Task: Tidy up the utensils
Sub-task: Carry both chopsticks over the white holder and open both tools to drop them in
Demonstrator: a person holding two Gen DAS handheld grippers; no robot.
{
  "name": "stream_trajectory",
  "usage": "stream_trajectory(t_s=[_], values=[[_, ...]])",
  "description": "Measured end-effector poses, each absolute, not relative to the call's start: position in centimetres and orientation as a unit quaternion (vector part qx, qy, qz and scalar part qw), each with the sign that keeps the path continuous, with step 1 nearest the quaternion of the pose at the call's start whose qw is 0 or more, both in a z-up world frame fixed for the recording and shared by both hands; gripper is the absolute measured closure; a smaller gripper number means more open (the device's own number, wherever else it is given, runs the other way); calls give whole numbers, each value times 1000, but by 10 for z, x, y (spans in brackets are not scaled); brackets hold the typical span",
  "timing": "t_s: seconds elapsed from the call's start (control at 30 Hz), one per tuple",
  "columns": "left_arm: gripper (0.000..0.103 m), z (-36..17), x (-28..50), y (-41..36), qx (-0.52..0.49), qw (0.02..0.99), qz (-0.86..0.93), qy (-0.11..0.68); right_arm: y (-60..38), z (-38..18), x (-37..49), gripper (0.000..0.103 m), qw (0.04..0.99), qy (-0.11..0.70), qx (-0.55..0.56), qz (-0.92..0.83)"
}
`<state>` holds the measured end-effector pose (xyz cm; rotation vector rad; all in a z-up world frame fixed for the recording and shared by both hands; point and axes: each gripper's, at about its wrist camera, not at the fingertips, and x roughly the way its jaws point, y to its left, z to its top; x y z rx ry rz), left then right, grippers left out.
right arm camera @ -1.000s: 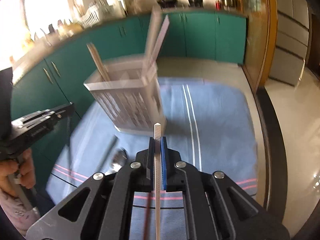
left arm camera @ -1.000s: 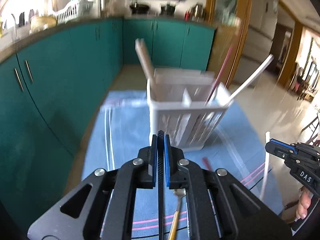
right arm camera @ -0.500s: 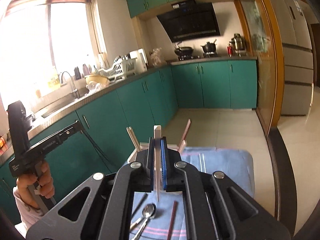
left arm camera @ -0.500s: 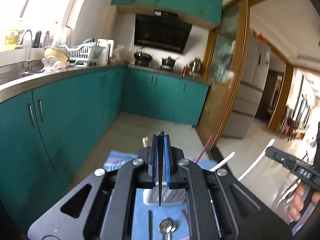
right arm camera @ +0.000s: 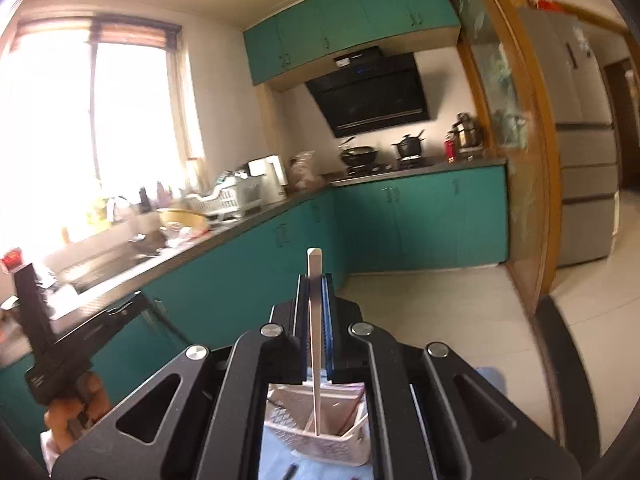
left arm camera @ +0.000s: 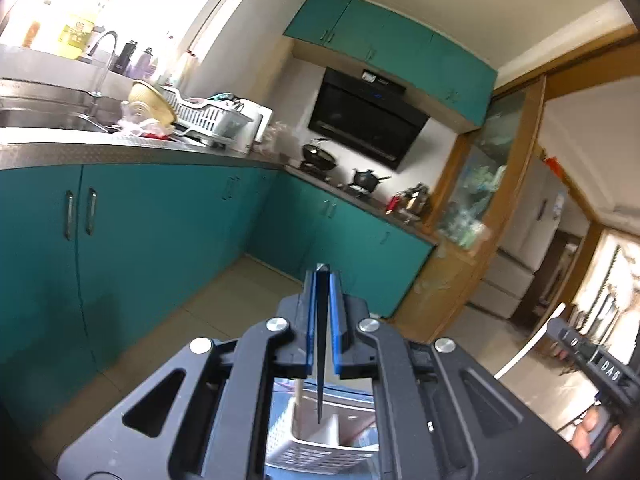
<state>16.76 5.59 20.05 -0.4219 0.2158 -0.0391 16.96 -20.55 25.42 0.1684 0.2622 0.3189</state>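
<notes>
black and thin, a chopstick is pinched between the blue pads of the left gripper, its length running back between the fingers so that its lower tip hangs just above the white slotted caddy, which is seen below and behind the fingertips, through the gap in the gripper's frame. a pale chopstick is clamped in the same way by the right gripper, its squared top standing a little beyond the fingertips and its lower end reaching down over the rim of the same caddy, seen there as a pinkish-white basket on a blue cloth. whether that lower end is already inside a compartment or only above it cannot be told from this view. both grippers are tilted up toward the teal cabinets and the black range hood, so the utensils are held nearly upright. a wooden stick is already standing in the caddy, beneath the left gripper, and a white piece is seen to the right of it, beside the other handle. the step in hand is judged to be the lowering of two held chopsticks into the caddy. for the next move, each tip would need to be lined up over an open compartment, lowered clear of the dividers, and only then let go, since a stick dropped from a tilt is likely to catch on the rim or tip the light basket.
</notes>
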Motion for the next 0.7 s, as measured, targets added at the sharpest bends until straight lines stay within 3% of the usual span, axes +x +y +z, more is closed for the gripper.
stream_trajectory(t_s=[0.6,0.67,0.7], values=[[97,119,207,20,-150,971,2,188,-183,149,222,96,973,193,50,117],[97,116,205,22,-151,970,4,191,-188,144,218,93,972,197,57,114],[96,114,203,24,-151,970,4,192,-191,144,216,86,972,197,59,110]])
